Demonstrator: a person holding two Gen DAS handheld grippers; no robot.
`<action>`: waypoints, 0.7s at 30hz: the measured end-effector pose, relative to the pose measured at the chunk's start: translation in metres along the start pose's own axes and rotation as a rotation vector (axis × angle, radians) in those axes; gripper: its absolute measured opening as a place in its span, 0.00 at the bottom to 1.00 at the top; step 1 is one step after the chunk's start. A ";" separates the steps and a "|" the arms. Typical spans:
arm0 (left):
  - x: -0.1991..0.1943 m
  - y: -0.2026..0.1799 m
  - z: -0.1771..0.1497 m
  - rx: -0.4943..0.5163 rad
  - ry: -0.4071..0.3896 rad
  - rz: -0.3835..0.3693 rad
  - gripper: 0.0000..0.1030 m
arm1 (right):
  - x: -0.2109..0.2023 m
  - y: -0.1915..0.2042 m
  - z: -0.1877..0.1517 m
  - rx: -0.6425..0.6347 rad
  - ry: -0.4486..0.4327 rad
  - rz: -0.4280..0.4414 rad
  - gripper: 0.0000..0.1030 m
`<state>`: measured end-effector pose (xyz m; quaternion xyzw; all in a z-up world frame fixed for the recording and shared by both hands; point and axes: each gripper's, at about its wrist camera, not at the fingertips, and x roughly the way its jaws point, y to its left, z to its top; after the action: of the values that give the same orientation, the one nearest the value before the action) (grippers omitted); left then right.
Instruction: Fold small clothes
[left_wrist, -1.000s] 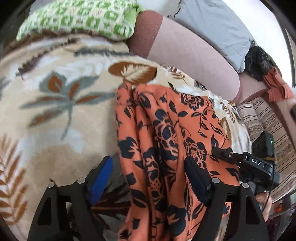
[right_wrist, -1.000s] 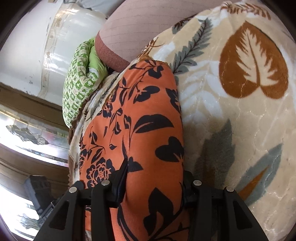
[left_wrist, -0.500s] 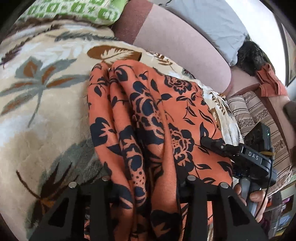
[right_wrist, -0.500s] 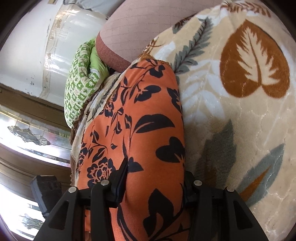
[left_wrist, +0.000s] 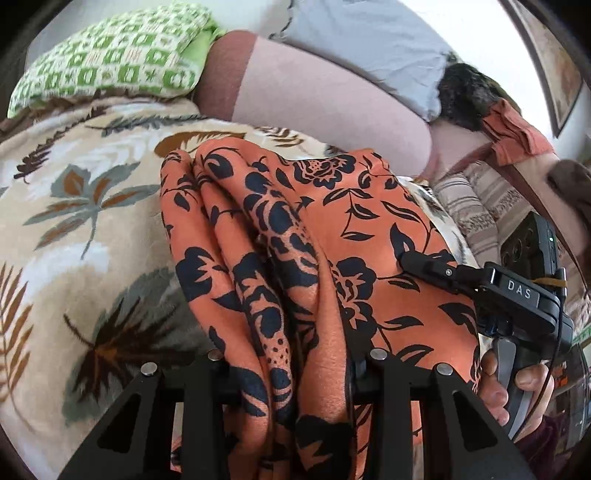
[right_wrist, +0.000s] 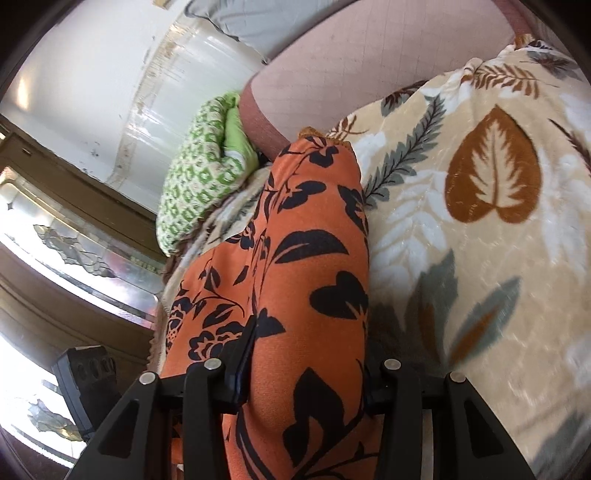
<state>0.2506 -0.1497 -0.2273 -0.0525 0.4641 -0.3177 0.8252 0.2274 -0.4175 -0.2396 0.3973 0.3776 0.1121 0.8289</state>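
Note:
An orange garment with a black flower print (left_wrist: 332, 236) lies on a leaf-patterned blanket (left_wrist: 74, 229). My left gripper (left_wrist: 291, 373) is shut on a bunched edge of it, with cloth filling the gap between the jaws. My right gripper (right_wrist: 306, 369) is shut on another edge of the same garment (right_wrist: 310, 258). The right gripper also shows in the left wrist view (left_wrist: 424, 264), pinching the cloth at its right side. The garment is lifted in folds between the two grippers.
A green patterned pillow (left_wrist: 110, 62) and a pink bolster (left_wrist: 314, 96) lie behind the garment. A grey pillow (left_wrist: 369, 40) is further back. A striped cloth (left_wrist: 480, 206) is at the right. A white wall (right_wrist: 92, 74) and wooden frame lie left in the right wrist view.
My left gripper has gone from open beside the garment to shut on its edge. Both grippers have raised the cloth, and the right has swung a little.

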 end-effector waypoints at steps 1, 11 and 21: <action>-0.006 -0.005 -0.007 0.004 -0.003 -0.003 0.37 | -0.008 0.000 -0.005 -0.002 -0.004 0.007 0.45; -0.023 -0.038 -0.082 0.018 0.058 0.017 0.37 | -0.053 -0.028 -0.065 0.075 0.033 0.006 0.45; -0.009 -0.034 -0.104 0.022 0.094 0.102 0.61 | -0.049 -0.066 -0.093 0.152 0.093 -0.125 0.60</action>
<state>0.1485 -0.1496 -0.2662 -0.0050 0.5008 -0.2825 0.8182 0.1196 -0.4313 -0.2997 0.4290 0.4470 0.0495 0.7834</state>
